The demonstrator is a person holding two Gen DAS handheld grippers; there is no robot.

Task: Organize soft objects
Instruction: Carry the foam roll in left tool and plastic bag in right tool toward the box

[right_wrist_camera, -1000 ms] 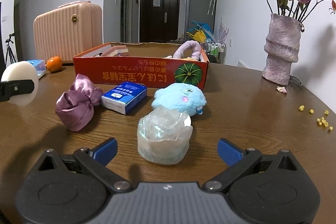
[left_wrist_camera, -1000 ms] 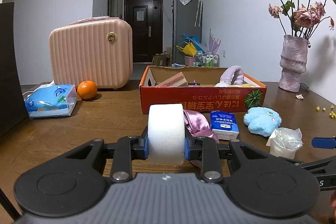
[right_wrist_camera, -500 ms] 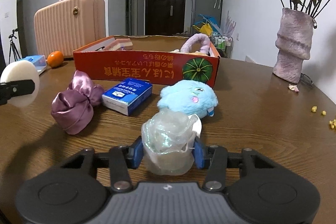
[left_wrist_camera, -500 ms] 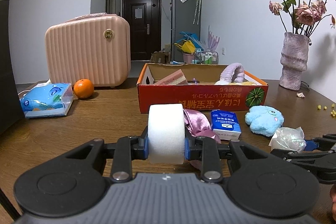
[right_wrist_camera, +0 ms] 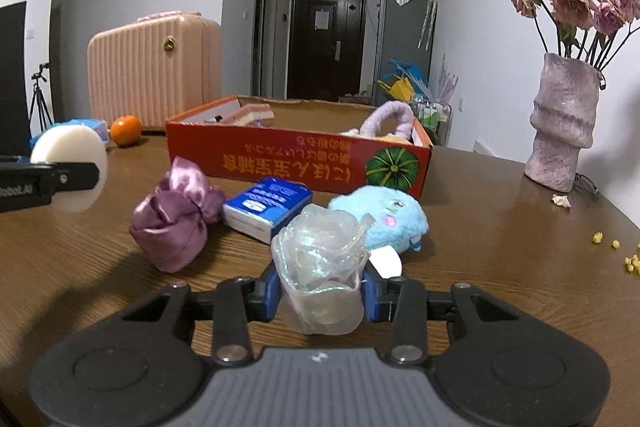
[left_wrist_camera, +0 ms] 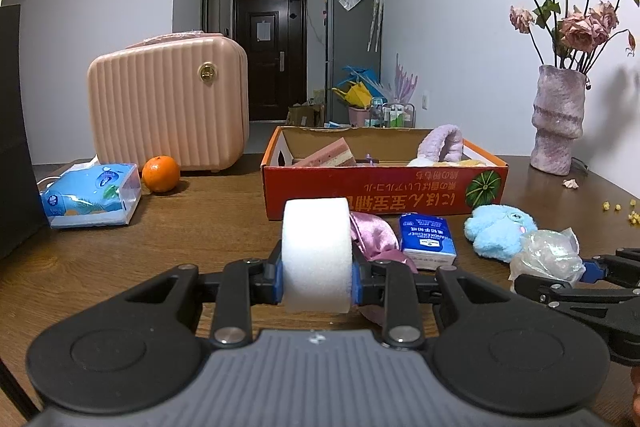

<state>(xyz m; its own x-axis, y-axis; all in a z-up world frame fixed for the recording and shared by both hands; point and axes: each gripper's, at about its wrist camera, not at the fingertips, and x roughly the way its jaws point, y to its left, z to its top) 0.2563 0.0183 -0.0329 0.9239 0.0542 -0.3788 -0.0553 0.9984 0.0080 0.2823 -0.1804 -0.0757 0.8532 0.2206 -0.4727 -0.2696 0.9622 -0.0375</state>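
Observation:
My left gripper (left_wrist_camera: 317, 281) is shut on a white foam disc (left_wrist_camera: 316, 247), held upright above the wooden table; the right wrist view shows that disc (right_wrist_camera: 74, 163) at far left. My right gripper (right_wrist_camera: 322, 297) has a crumpled translucent soft piece (right_wrist_camera: 320, 259) between its blue pads. The jaws are closing and press its sides. Just beyond lie a purple satin scrunchie (right_wrist_camera: 176, 215), a blue tissue packet (right_wrist_camera: 268, 205) and a light blue plush (right_wrist_camera: 384, 217). Behind them stands an open red cardboard box (right_wrist_camera: 304, 159) holding a lilac headband (right_wrist_camera: 390, 117) and a pink layered sponge (right_wrist_camera: 254, 115).
A pink ribbed case (left_wrist_camera: 168, 107), an orange (left_wrist_camera: 161, 174) and a blue wipes pack (left_wrist_camera: 92, 197) sit at the back left. A mauve vase (right_wrist_camera: 564, 123) with dried roses stands at the right. Yellow crumbs (right_wrist_camera: 624, 255) lie near the table's right edge.
The right gripper's jaws went from wide apart to closed on the translucent soft piece. The left gripper kept the foam disc and stayed where it was.

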